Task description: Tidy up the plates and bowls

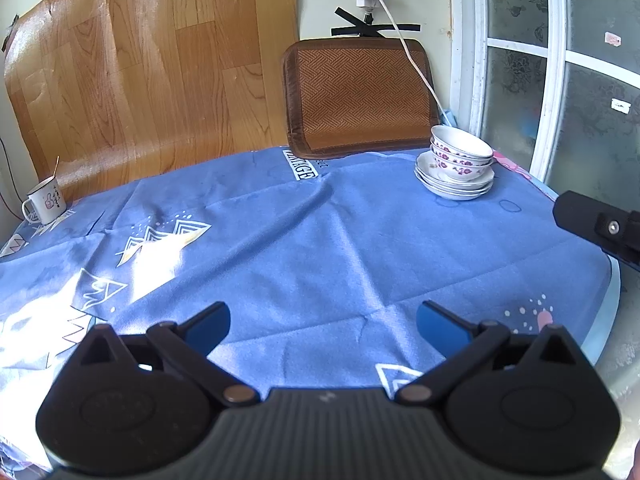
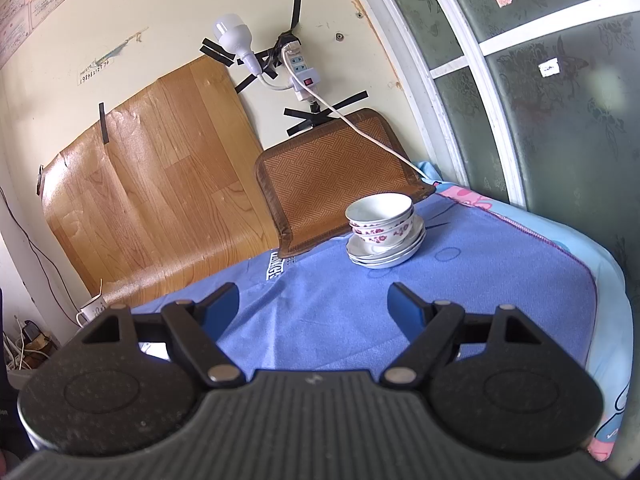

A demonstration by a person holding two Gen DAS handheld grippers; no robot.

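two white porcelain bowls with red flower bands (image 1: 460, 152) sit nested one inside the other on a small stack of white saucer-like plates (image 1: 454, 186), all resting on the blue patterned tablecloth (image 1: 320, 240) near the far right corner of the table, just in front of the brown woven mat (image 1: 356, 96) that leans against the cream wall. in the right wrist view the same bowls (image 2: 380, 216) and plates (image 2: 386, 254) stand a little way beyond the fingertips, slightly right of centre.

the left gripper (image 1: 323, 322) hovers over bare cloth near the table's near edge, its blue-padded jaws spread wide with nothing between them. the right gripper (image 2: 314, 306) is likewise released, jaws apart and empty, aimed toward the crockery stack without touching it; part of its black body shows at the right edge of the left wrist view.

a white enamel mug with a small drawing (image 1: 45, 202) stands at the far left of the table, well apart from the stack. a wood-grain vinyl sheet (image 1: 152, 68) is taped to the wall behind, and a white power strip (image 2: 300, 74) with a cord hangs above the mat.
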